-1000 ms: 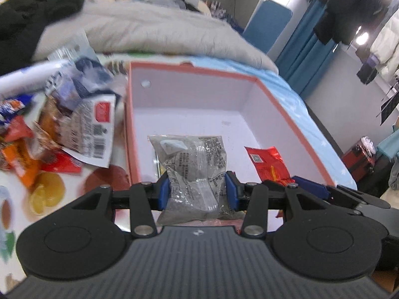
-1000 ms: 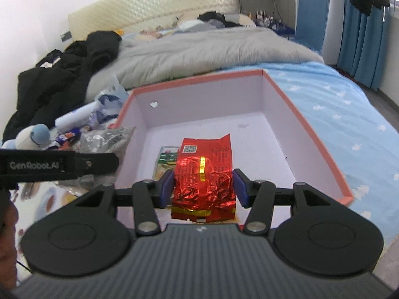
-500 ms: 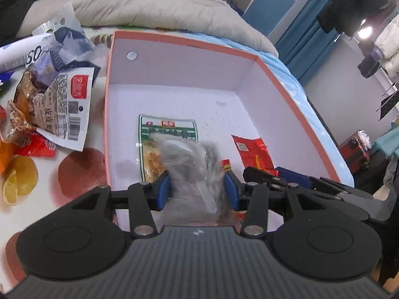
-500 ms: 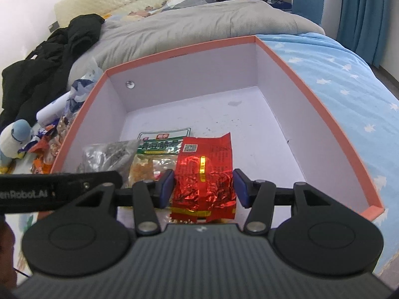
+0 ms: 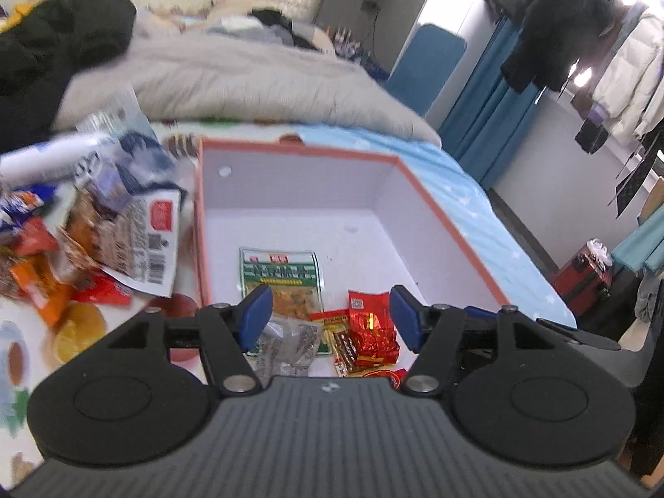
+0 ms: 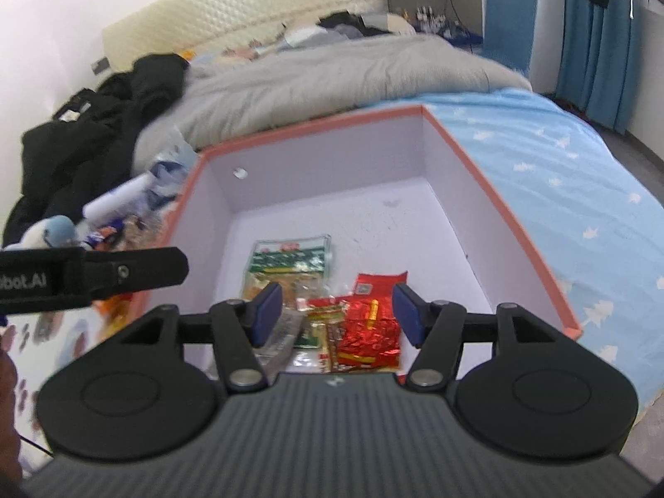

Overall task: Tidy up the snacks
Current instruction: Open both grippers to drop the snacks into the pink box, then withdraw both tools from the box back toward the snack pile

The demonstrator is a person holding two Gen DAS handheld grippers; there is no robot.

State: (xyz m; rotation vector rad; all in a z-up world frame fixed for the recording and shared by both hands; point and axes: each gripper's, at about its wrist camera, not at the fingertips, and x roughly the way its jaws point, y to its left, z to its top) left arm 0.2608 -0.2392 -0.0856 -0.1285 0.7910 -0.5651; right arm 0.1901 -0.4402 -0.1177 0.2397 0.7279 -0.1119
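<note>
A bed (image 6: 560, 174) with a blue sheet fills the right of both views; a grey duvet (image 5: 232, 79) is bunched across the top. A box (image 5: 435, 211), orange-edged and white inside, sits at frame centre, open-topped. A pile of loose snacks (image 5: 124, 224) is seen at the left of the left wrist view, outside the box, on a fruit-print cloth.

Inside the box, at lower centre, four packets are lying: a green pack (image 5: 280, 278) flat on the floor, a clear pouch (image 5: 290, 344) at its near end, a red foil pack (image 5: 371, 332) to the right, a small stick pack (image 5: 338, 332) between them.

Left tool (image 5: 328, 315): spread, jaws have just been opening, nothing pinched; the clear pouch lies below it, released. Right tool (image 6: 336, 311): spread too, just opened, the red foil pack (image 6: 369, 332) lies free beneath.

Handling, judged: all packets are light, soft, crinkly film; foil is slippery and puffed, so it is best pinched at a sealed flat edge, not the belly. Contents are likely crushable, so light pressure is advised. Pile items overlap; the top pack with the barcode (image 5: 145, 249) is best taken by its free lower corner.
</note>
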